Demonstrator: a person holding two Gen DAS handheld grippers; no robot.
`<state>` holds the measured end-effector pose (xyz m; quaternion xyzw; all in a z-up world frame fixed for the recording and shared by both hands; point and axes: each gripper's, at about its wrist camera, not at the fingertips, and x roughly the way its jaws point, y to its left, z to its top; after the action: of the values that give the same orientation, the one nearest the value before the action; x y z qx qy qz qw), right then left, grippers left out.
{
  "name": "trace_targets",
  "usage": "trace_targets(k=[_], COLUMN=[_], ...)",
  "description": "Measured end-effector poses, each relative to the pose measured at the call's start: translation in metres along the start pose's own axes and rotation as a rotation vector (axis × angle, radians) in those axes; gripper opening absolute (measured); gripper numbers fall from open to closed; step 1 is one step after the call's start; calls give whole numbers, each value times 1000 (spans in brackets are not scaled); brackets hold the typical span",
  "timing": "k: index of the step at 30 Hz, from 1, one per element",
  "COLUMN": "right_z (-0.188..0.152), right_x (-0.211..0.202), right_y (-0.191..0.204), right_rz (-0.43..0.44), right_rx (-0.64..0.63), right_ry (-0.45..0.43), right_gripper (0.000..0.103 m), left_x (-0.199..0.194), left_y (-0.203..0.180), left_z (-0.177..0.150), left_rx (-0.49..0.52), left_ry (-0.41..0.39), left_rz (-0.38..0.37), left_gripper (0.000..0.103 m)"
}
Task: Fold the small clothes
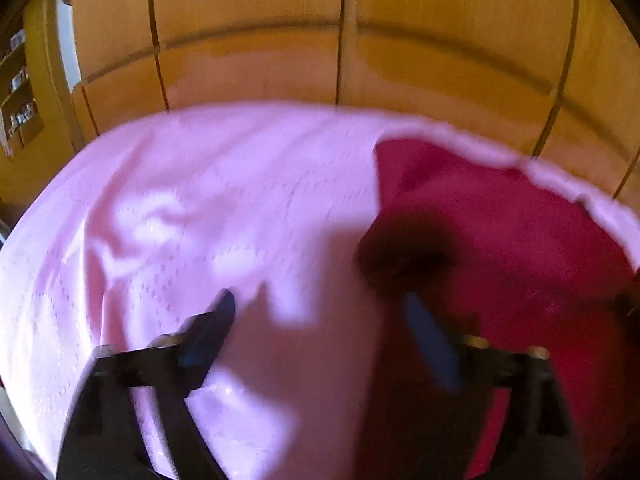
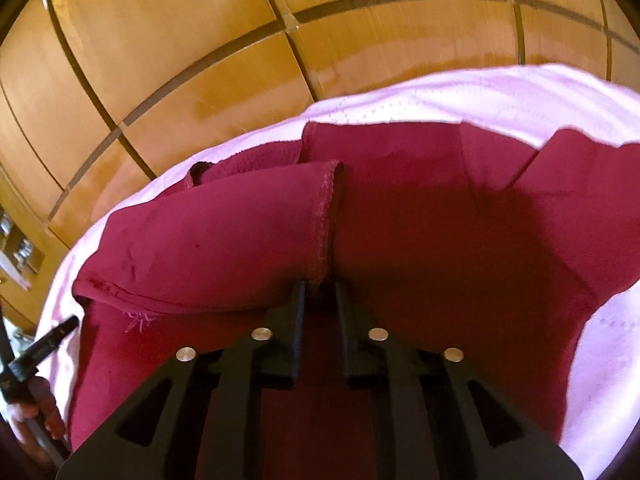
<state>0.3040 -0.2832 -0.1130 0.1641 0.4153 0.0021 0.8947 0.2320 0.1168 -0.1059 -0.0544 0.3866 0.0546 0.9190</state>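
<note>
— Where's the garment?
— The dark red garment (image 2: 400, 216) lies spread on the pink sheet (image 2: 440, 96), a hemmed flap folded over its left part.
— And the right gripper (image 2: 320, 288)?
— Right at that flap's hem, jaws nearly closed, pinching the cloth edge between them.
— The left gripper (image 1: 320, 304)?
— Spread wide, grasping nothing; one finger over the sheet, the other at the garment's left edge. Wooden cupboards (image 2: 180, 60) stand behind.

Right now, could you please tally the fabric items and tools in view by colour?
Dark red garment: 1
Pink sheet: 1
Black hand-held gripper: 2, left hand-held gripper and right hand-held gripper
Total: 4
</note>
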Motion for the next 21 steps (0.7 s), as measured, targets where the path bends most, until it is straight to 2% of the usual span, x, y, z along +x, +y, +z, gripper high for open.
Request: trace_targets(k=[3,5,7,8,9,10,11,12,13,15,17,20,21], right_z=[0,0,1,1,1,2,3,3,4,5,6,7,7], right_x=[-1,-2,-3,-3,-4,-4,-3,-3,-2,-2,-1,0,1], right_y=[-8,-9,-7,-4,-2,0,4,6,8,10,11,14,14], right_rz=[44,61,72,69,61,51,37,26,15,-2,-10,-25,-27], right_rx=[43,53,48,35,23,13,-4,-13,-22,-34,-40,-53,-55], right_ry=[-5,-11,-16,-17,-17,-13,-11,-4,-3,1,2,3,3], right_gripper=[17,20,31,33,34,36,37,37,37,37,37,37,37], left_x=[-6,0,14,26,39,54,62,60,53,44,29,29,32], left_y=[-10,-25,-39,-42,-43,-41,-41,-42,-46,-50,-44,-30,-30], left_z=[15,25,33,36,36,35,31,26,21,15,8,-1,-5], left_rx=[-28,-9,-7,-22,-29,-21,-13,-2,35,94,74,43,62], left_ry=[-30,-19,16,53,94,142,169,146,113,84,59,79,82], left_rz=[-29,21,52,63,76,69,46,51,65,84,76,82,96], left_gripper=[88,88,88,87,72,48,43,42,36,29,29,30,36])
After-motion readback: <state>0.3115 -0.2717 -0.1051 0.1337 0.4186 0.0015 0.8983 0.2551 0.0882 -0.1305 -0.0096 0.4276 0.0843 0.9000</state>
